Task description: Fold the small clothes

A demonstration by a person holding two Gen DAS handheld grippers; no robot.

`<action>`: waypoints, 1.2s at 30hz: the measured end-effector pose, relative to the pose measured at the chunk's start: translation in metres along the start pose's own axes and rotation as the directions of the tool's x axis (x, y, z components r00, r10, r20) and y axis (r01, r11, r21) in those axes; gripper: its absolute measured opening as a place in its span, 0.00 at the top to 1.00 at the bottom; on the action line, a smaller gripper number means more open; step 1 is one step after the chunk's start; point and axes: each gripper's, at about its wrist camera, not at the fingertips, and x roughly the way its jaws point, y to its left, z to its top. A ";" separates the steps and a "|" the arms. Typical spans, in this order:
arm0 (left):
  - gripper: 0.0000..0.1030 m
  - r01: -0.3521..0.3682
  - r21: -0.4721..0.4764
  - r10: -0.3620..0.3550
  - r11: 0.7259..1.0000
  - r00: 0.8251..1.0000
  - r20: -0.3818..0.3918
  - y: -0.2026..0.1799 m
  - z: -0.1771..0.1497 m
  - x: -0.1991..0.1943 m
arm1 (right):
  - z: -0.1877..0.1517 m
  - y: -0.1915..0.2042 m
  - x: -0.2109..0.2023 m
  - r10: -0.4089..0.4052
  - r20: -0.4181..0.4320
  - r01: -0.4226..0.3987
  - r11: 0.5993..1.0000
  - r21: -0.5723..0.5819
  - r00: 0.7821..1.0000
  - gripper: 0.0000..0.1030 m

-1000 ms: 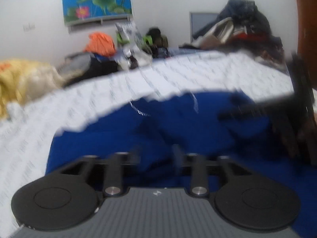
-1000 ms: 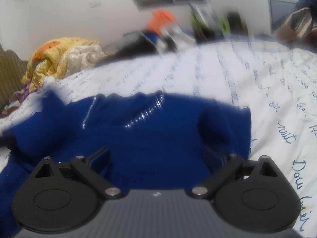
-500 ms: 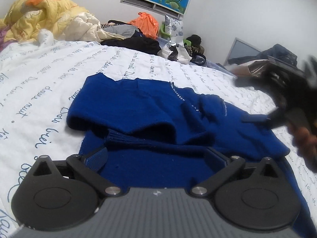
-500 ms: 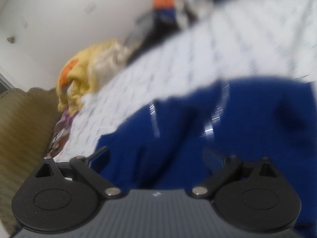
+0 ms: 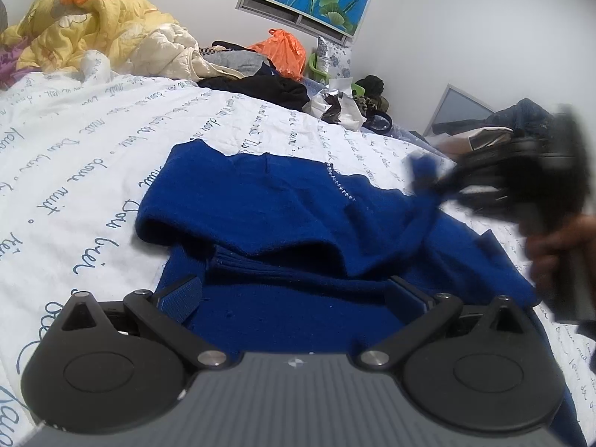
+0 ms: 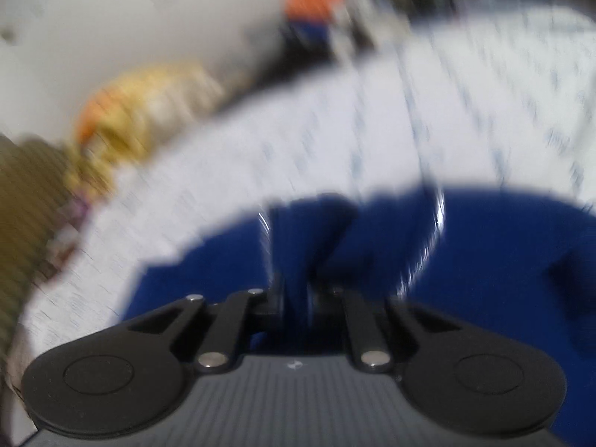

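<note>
Between the right claw's [image 6: 296,290] clenched fingers, a fold of the blue sweater [image 5: 283,223] lifts off the bed [image 5: 93,149] mid-fold, likely to be carried across; the left claw [image 5: 294,294] hovers released over the hem.

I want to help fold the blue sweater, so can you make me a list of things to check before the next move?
1. Right gripper pinching a bit of the blue sweater: ok, its jaws are shut on blue cloth.
2. Left gripper let go: ok, jaws wide open over the sweater, nothing pinched.
3. Sweater lying flat: not ok, one side is folded over and bunched.
4. Bedsheet beside the sweater free to fold on: ok.
5. Which part the right gripper holds, sleeve or edge: cannot tell, both views are blurred there.
</note>
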 end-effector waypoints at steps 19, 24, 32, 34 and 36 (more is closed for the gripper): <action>0.00 -0.027 0.014 0.027 1.000 0.999 -0.019 -0.003 0.000 0.006 | -0.021 -0.147 -0.081 0.009 0.053 -0.030 0.907 0.421 0.999 0.22; 0.00 -0.031 0.013 0.031 0.999 0.999 -0.024 -0.003 0.000 0.007 | -0.017 -0.136 -0.062 -0.074 -0.022 0.077 0.946 0.314 0.997 0.90; 0.00 -0.021 0.001 0.021 1.000 0.999 -0.029 -0.002 0.001 0.007 | -0.043 -0.145 -0.085 -0.070 0.017 0.063 0.962 0.264 0.997 0.87; 0.00 -0.031 0.015 0.032 0.999 0.999 -0.034 -0.004 0.001 0.006 | -0.044 -0.141 -0.105 -0.083 0.049 0.064 0.948 0.312 0.995 0.70; 0.00 -0.078 0.059 0.080 0.995 0.997 -0.021 -0.007 0.001 -0.004 | -0.053 -0.131 -0.131 -0.091 0.100 0.057 0.953 0.298 0.991 0.19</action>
